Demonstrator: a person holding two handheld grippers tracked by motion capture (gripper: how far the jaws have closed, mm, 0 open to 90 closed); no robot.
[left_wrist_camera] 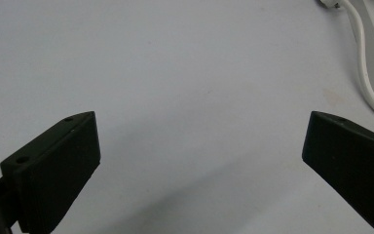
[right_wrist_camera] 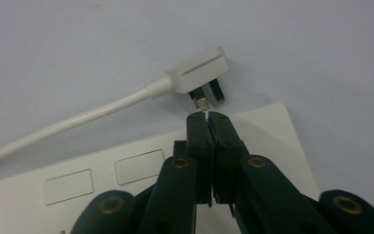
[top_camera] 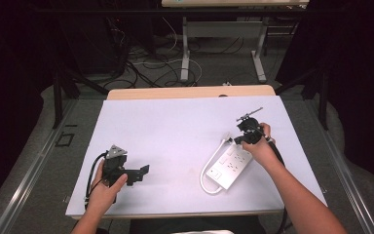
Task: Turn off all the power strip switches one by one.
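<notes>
With my right gripper pinched shut, empty, I nudge the plug at twelve o'clock; the left gripper idles wide open.

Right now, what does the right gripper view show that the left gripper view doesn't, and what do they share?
The right gripper view shows the right gripper with its jaws shut together, nothing between them, tips just short of the pins of the white plug, which lies off the end of the power strip. The left gripper view shows the left gripper with jaws wide apart over bare white table, holding nothing. Both views take in the white table surface, the power strip and its white cord.
</notes>
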